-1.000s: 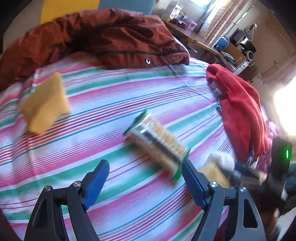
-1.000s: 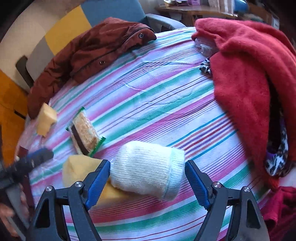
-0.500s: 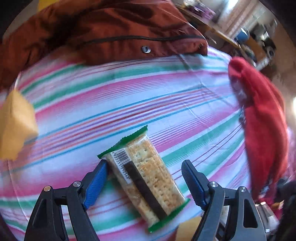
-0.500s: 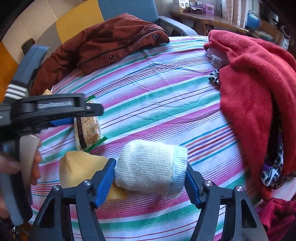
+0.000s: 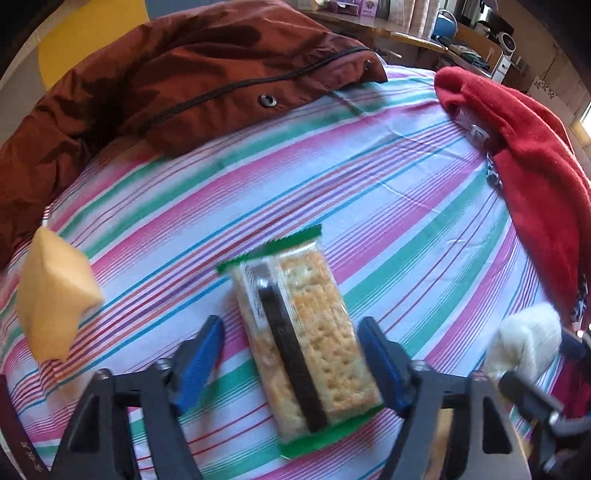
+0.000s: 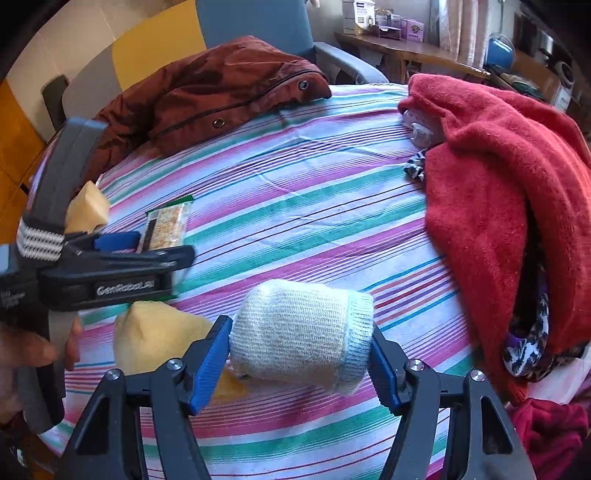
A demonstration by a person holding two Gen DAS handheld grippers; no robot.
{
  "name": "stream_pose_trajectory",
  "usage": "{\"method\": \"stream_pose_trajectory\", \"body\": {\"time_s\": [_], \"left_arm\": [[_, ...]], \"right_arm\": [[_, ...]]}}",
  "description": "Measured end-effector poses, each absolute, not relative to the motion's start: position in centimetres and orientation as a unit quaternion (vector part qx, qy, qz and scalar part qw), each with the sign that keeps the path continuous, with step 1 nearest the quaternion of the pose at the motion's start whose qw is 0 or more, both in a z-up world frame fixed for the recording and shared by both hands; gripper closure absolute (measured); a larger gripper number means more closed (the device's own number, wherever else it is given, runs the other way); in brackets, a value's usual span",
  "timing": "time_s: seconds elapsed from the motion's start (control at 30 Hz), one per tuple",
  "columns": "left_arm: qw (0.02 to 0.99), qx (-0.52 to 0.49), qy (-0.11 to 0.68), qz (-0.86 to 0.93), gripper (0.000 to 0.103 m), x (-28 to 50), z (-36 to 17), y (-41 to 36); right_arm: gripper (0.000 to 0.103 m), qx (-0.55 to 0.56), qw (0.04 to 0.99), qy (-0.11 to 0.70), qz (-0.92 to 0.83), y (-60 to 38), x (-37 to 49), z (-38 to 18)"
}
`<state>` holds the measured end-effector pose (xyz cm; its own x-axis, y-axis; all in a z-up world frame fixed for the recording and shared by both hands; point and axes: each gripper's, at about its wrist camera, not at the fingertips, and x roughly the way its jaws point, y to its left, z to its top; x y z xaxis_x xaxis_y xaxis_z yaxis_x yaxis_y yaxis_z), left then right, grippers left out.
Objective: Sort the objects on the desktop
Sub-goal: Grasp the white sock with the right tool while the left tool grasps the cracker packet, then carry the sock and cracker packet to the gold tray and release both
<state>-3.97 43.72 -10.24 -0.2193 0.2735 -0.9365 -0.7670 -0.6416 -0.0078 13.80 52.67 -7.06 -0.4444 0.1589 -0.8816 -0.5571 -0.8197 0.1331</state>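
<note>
A cracker packet [image 5: 299, 343] with green ends lies on the striped tablecloth [image 5: 388, 206]. My left gripper [image 5: 291, 345] straddles it; its jaws are closing, and a gap still shows at the left pad. The right wrist view shows that gripper [image 6: 162, 245] over the same packet [image 6: 168, 225]. My right gripper [image 6: 297, 345] is shut on a cream knitted roll [image 6: 299, 328], which lies partly over a yellow sponge [image 6: 159, 332]. The roll [image 5: 524, 339] shows at the left view's right edge. A second yellow sponge [image 5: 55, 291] lies left of the packet.
A brown jacket [image 5: 192, 81] covers the far side of the table. A red fleece [image 6: 491, 192] is heaped along the right side over a small white object [image 6: 419, 127]. A hand [image 6: 33, 350] holds the left gripper. A chair [image 6: 258, 26] stands behind.
The left gripper came down over the cracker packet and its jaws narrowed. The right gripper's pads closed onto the cream roll and stayed there.
</note>
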Motion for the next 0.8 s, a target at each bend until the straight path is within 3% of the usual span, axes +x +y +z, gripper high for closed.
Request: {"method": "stream_pose_trajectory", "body": {"time_s": [0.1,0.8], "left_arm": [[0.355,-0.511,0.237,0.746,0.052,-4.1,-9.9,42.4],[0.355,-0.47,0.22,0.778,0.053,-1.6,-9.3,28.9]], "right_arm": [[0.034,-0.471,0.219,0.201,0.831,52.7,13.9,-6.7],[0.035,-0.433,0.215,0.177,0.857,51.5,13.7,-5.6]]}}
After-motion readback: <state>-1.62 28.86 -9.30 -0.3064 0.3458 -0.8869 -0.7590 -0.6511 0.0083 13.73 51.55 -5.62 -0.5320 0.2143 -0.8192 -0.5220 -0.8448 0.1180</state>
